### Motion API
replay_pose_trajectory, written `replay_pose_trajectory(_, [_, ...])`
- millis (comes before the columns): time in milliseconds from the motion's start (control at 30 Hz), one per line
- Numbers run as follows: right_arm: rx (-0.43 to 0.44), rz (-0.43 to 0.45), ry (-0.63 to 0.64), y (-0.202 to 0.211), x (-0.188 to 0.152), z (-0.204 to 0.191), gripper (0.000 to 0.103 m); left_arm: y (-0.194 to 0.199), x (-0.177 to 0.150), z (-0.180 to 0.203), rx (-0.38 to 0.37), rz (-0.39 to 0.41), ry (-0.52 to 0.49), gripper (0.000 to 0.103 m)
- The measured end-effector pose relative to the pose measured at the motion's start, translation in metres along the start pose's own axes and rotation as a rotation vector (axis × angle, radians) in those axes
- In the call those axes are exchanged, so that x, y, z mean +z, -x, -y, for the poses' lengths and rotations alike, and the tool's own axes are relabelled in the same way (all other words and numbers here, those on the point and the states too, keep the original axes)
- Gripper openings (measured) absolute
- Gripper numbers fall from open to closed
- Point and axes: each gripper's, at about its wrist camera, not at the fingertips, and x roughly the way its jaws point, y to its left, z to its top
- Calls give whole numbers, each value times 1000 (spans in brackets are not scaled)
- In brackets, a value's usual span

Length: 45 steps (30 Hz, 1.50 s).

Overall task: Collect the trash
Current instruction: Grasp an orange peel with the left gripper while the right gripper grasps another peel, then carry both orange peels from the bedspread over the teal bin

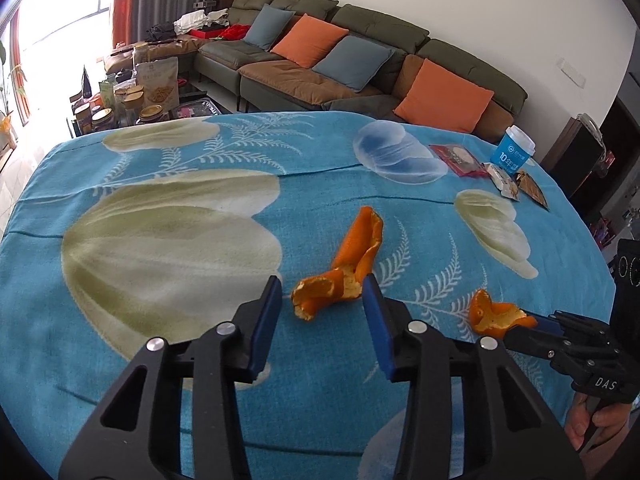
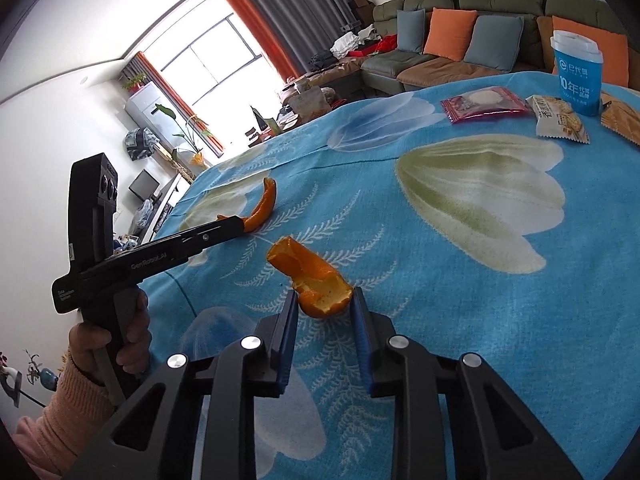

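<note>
- The blue cup (image 2: 577,74) read "10年"; the other writing was too small to read.
- The left claw (image 1: 323,293), printed "GenRobot.AI", straddled a long orange peel (image 1: 344,266) without clamping it.
- The right claw (image 2: 325,305), marked "DAS", pinched a short orange peel (image 2: 316,278).
- Both peels lay on the surface (image 1: 160,320), well before the cup.

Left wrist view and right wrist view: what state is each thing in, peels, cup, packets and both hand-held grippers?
Left hand-held gripper: open, jaws either side of a peel.
Long orange peel: on the cloth, not clamped.
Right hand-held gripper: shut on a peel.
Short orange peel: pinched between the pads.
Blue paper cup: upright, lid on.
Pink snack packet: lying flat.
Cracker packet: lying flat.
</note>
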Motion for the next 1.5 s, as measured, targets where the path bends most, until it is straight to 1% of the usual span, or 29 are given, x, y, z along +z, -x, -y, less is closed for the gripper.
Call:
replay_pose_trajectory(67, [3,-1,3,0,1,0,20,-1,0,1,-4,-3,-8,28])
replay_pose_trajectory(100, [3,1,6,0,1,-1,20,0,0,1,-2,-2,-11,23])
replay_pose_trajectory(233, [10,13,-1,3,0,0,16,2,-4,5,-7,7,-19,20])
replay_pose_trajectory(500, [13,37,17,8,-1,-4,14,23,-18,11,2,41,-27,18])
replay_pose_trajectory(667, [23,45,24,12,-1,-7,13,39,-30,5,-1,58,0,18])
replay_pose_trajectory(867, [58,46,37,11,0,-15,13,59,-49,-1,5,74,30,17])
replay_pose_trajectory(967, [72,41,47,10,-1,-20,13,68,-59,-2,3,75,27,17])
replay_pose_trajectory(1067, [86,35,51,6,-1,-24,13,71,-70,-5,8,63,36,18])
replay_pose_trajectory(1167, [99,27,55,4,-3,-28,13,67,-79,-10,-3,41,67,19])
replay_pose_trajectory(1200, [99,26,57,4,-3,-29,13,66,-81,-12,-5,36,78,21])
replay_pose_trajectory(1333, [105,23,63,4,-6,-35,13,68,-84,-13,-23,45,91,20])
replay_pose_trajectory(1500, [114,23,69,4,-6,-37,13,72,-88,-10,-13,59,88,17])
